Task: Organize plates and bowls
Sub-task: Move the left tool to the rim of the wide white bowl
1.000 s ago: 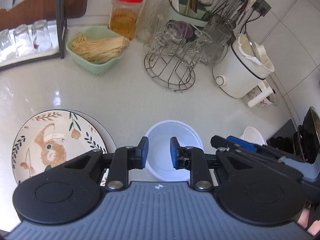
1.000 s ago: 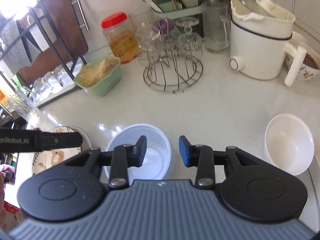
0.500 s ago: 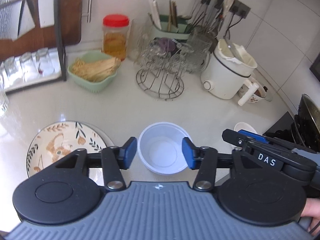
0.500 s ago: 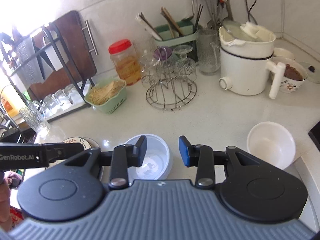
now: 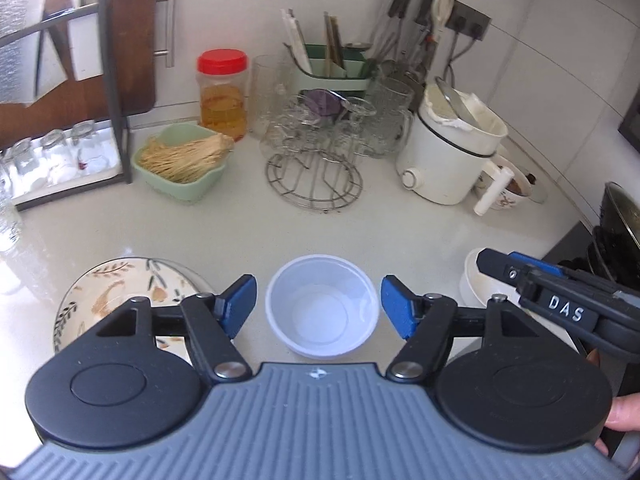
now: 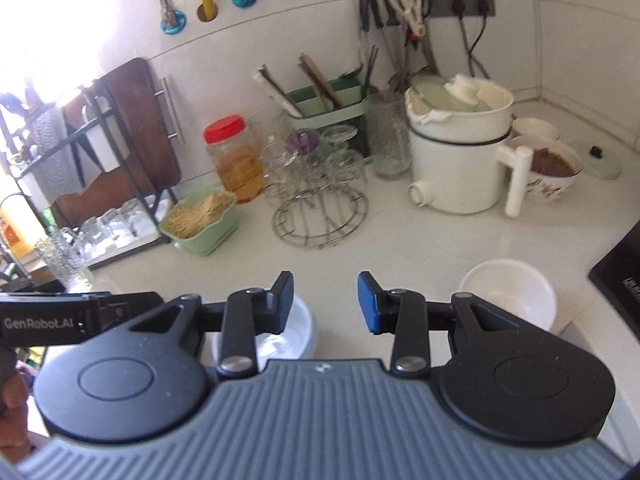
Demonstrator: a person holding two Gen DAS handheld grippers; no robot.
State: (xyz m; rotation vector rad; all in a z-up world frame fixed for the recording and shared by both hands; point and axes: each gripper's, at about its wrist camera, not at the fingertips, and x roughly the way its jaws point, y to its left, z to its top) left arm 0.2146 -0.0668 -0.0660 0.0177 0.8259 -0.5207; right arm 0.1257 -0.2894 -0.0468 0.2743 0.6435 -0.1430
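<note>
While both claws are hovering over the pale stone counter (image 5: 248, 232), nothing is being held.

Item 1: left gripper (image 5: 319, 307), jaws standing wide apart and empty, is framing the small white plastic bowl (image 5: 322, 306) without touching it; the bowl is sitting upright on the counter, near the middle front.

Item 2: right gripper (image 6: 325, 303), jaws moderately open and empty, is hanging over bare counter between that bowl (image 6: 294, 330) on its left and the cream ceramic bowl (image 6: 509, 294) on its right.

Item 3: round floral-patterned ceramic plate (image 5: 116, 292) is lying flat at near left, seemingly atop a second plate whose rim is showing beside it.

Item 4: far-side clutter, namely a green basket of dried noodles (image 5: 182, 162), red-lidded jar (image 5: 223, 94), wire rack of glasses (image 5: 316, 160) and white electric cooker (image 5: 450, 152), is playing no part.

Progress, as a judgement: plates are looking gathered; the two bowls are sitting well apart, so nesting them appears to be remaining.
</note>
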